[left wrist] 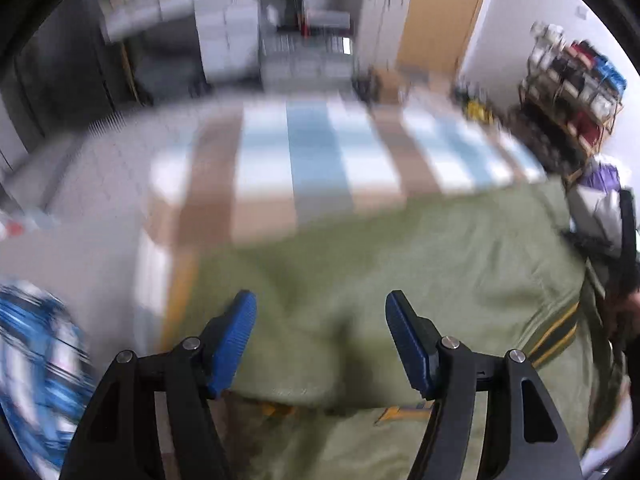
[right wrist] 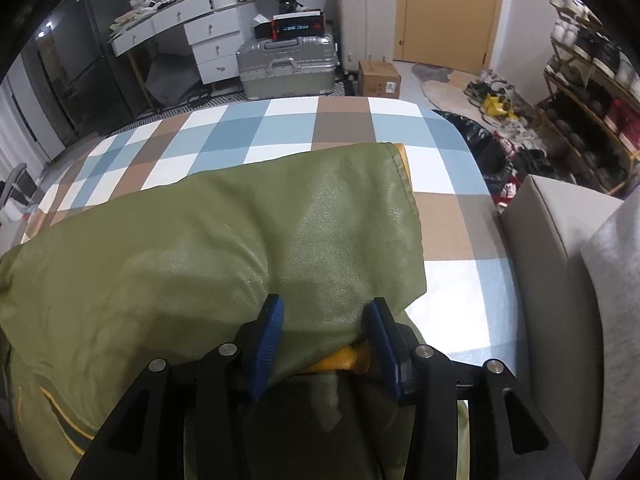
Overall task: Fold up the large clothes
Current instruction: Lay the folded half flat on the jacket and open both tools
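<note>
A large olive-green leather jacket (right wrist: 240,232) lies across a bed with a blue, white and brown checked cover (right wrist: 280,128). My right gripper (right wrist: 325,304) is shut on a thick fold of the jacket at its near right edge, and yellow lining (right wrist: 344,360) shows under the fold. In the blurred left wrist view the jacket (left wrist: 400,240) covers the near part of the bed (left wrist: 312,148), with a striped ribbed band (left wrist: 556,332) at the right. My left gripper (left wrist: 320,300) hangs open just above the cloth, with nothing pinched between its blue pads.
Beyond the bed stand a silver suitcase (right wrist: 286,64), a white suitcase (right wrist: 366,16), a cardboard box (right wrist: 379,74) and a white desk with drawers (right wrist: 208,36). A shoe rack (right wrist: 592,92) and a grey box (right wrist: 560,232) are at the right. Blue patterned cloth (left wrist: 36,360) lies at the left.
</note>
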### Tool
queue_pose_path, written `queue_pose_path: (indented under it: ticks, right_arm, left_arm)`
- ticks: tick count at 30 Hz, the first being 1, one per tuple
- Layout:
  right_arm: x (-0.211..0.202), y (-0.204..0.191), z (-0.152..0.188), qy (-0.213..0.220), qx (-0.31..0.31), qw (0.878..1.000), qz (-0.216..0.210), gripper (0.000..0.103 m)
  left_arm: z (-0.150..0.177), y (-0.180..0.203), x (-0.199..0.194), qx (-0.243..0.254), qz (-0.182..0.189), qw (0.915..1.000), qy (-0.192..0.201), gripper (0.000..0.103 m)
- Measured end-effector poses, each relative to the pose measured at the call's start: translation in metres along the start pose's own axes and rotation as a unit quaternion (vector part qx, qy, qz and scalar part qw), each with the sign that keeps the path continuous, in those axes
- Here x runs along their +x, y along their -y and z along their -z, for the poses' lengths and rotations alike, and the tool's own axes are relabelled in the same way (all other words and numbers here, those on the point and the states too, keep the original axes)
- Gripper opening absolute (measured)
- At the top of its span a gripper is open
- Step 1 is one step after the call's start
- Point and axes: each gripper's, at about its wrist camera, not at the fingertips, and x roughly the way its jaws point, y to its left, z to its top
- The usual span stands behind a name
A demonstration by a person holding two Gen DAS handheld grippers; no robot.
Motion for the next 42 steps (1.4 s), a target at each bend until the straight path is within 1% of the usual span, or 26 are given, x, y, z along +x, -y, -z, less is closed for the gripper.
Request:
queue_pose_path:
  ticks: [1, 2, 4, 6, 7, 8, 9, 10, 11, 12, 14, 15, 16, 17, 19, 23, 25, 29, 32, 34, 36, 37, 39, 40, 42]
  right_arm:
    - [0.0, 0.0, 0.0, -0.001, 0.001, 1.0, -0.001, 0.043]
    - [0.0, 0.0, 0.0, -0.004, 0.002, 1.0, 0.001, 0.043]
    - [-0.001, -0.002, -0.002, -0.013, -0.003, 1.0, 0.01, 0.043]
    - [-0.007, -0.01, -0.01, -0.024, -0.028, 0.999, 0.032, 0.043]
    - [-0.014, -0.014, -0.014, -0.016, -0.039, 0.998, 0.041, 0.043]
    - [-0.023, -0.017, -0.017, -0.002, -0.042, 0.999, 0.032, 0.043]
    - [-0.035, -0.021, -0.02, 0.02, -0.042, 0.999, 0.004, 0.043]
    - [-0.041, -0.025, -0.021, 0.031, -0.042, 0.998, -0.019, 0.043]
    - [-0.044, -0.032, -0.022, 0.031, -0.048, 0.998, -0.038, 0.043]
    - [-0.037, -0.042, -0.02, 0.011, -0.061, 0.997, -0.041, 0.044]
    - [-0.012, -0.061, -0.009, -0.049, -0.108, 0.993, -0.018, 0.044]
    - [-0.005, -0.066, -0.004, -0.054, -0.122, 0.991, -0.007, 0.044]
    - [-0.006, -0.066, -0.003, -0.046, -0.123, 0.991, -0.007, 0.044]
    - [-0.004, -0.063, -0.005, -0.052, -0.113, 0.992, -0.013, 0.044]
    - [0.0, -0.056, -0.01, -0.067, -0.087, 0.993, -0.03, 0.045]
    - [0.008, -0.062, -0.017, -0.076, -0.096, 0.992, -0.03, 0.046]
    - [0.015, -0.063, -0.023, -0.081, -0.082, 0.993, -0.038, 0.046]
    - [0.022, -0.06, -0.032, -0.074, -0.07, 0.994, -0.045, 0.046]
    - [0.028, -0.058, -0.039, -0.063, -0.057, 0.995, -0.044, 0.046]
    - [0.033, -0.056, -0.045, -0.056, -0.038, 0.997, -0.044, 0.047]
    - [0.036, -0.055, -0.05, -0.051, -0.027, 0.997, -0.042, 0.047]
    - [0.037, -0.055, -0.052, -0.046, -0.023, 0.998, -0.038, 0.047]
    - [0.037, -0.055, -0.051, -0.038, -0.02, 0.999, -0.033, 0.047]
    - [0.034, -0.055, -0.048, -0.035, -0.021, 0.999, -0.033, 0.047]
    - [0.026, -0.056, -0.038, -0.026, -0.037, 0.999, -0.03, 0.047]
  left_arm:
    - [0.009, -0.001, 0.014, 0.0, -0.001, 0.9997, -0.023, 0.062]
    - [0.016, 0.002, 0.021, 0.006, -0.001, 0.9995, -0.031, 0.062]
    - [0.032, 0.008, 0.021, 0.016, -0.009, 0.9998, -0.006, 0.063]
    - [0.035, 0.008, 0.018, -0.002, -0.005, 0.9999, -0.012, 0.063]
    - [0.036, 0.008, 0.015, -0.014, -0.005, 0.9998, -0.017, 0.063]
    - [0.038, 0.009, 0.013, -0.015, -0.009, 0.9997, -0.017, 0.063]
    - [0.039, 0.013, 0.012, -0.01, -0.017, 0.9996, -0.018, 0.063]
    - [0.041, 0.018, 0.013, 0.0, -0.031, 0.9994, -0.017, 0.064]
    - [0.043, 0.021, 0.015, 0.006, -0.043, 0.9989, -0.014, 0.064]
    - [0.043, 0.024, 0.018, 0.011, -0.054, 0.9984, -0.014, 0.065]
    - [0.038, 0.025, 0.021, 0.018, -0.068, 0.9973, -0.018, 0.066]
    - [0.035, 0.023, 0.023, 0.015, -0.067, 0.9973, -0.026, 0.067]
    - [0.031, 0.02, 0.025, 0.009, -0.064, 0.9974, -0.033, 0.068]
    - [0.027, 0.017, 0.028, 0.008, -0.059, 0.9974, -0.04, 0.069]
    - [0.02, 0.016, 0.033, 0.02, -0.06, 0.9969, -0.047, 0.072]
    - [0.004, 0.019, 0.041, 0.049, -0.063, 0.9944, -0.07, 0.075]
    - [-0.005, 0.021, 0.045, 0.064, -0.064, 0.9927, -0.079, 0.077]
    - [-0.026, 0.017, 0.056, 0.081, -0.061, 0.9911, -0.086, 0.078]
    - [-0.046, 0.017, 0.067, 0.087, -0.072, 0.9903, -0.081, 0.079]
    - [-0.062, 0.019, 0.075, 0.101, -0.089, 0.9875, -0.081, 0.084]
    - [-0.078, 0.015, 0.086, 0.099, -0.11, 0.9858, -0.079, 0.099]
    - [-0.083, 0.011, 0.091, 0.089, -0.118, 0.9859, -0.078, 0.101]
    - [-0.086, 0.003, 0.093, 0.064, -0.111, 0.9884, -0.081, 0.102]
    - [-0.084, 0.003, 0.092, 0.064, -0.111, 0.9884, -0.081, 0.102]
    - [-0.071, 0.002, 0.085, 0.076, -0.119, 0.9877, -0.066, 0.103]
